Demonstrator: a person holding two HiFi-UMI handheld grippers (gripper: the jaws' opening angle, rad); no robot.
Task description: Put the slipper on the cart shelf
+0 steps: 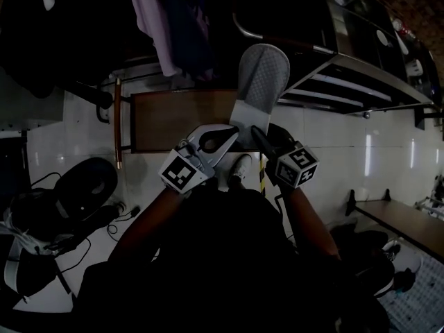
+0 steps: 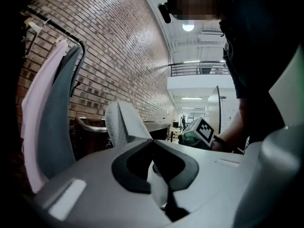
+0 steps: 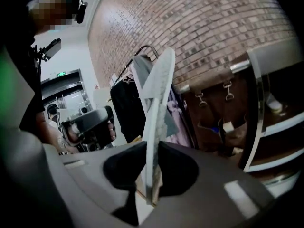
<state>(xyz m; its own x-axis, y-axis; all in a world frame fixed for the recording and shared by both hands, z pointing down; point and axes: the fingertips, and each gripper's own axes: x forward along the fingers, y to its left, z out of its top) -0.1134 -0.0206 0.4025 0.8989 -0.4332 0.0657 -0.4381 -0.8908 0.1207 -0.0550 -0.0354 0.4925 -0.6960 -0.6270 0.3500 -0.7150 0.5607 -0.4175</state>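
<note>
A grey-white slipper (image 1: 263,75) is held up in front of me, sole toward the head camera, toe pointing away. My right gripper (image 1: 255,133) is shut on its heel end. In the right gripper view the slipper (image 3: 159,89) stands edge-on between the pads. My left gripper (image 1: 229,136) sits just left of the heel with its jaw tips touching and nothing between them. In the left gripper view the slipper (image 2: 122,122) rises just beyond the shut tips of the left gripper (image 2: 153,141). The metal cart (image 1: 361,82) with its shelves stands to the right, beyond the slipper.
A brown wooden table (image 1: 173,120) is below the grippers. Clothes (image 1: 166,19) hang on a rack by the brick wall. A black office chair (image 1: 87,186) and cables lie at the left. The cart's shelves (image 3: 268,122) hold small items.
</note>
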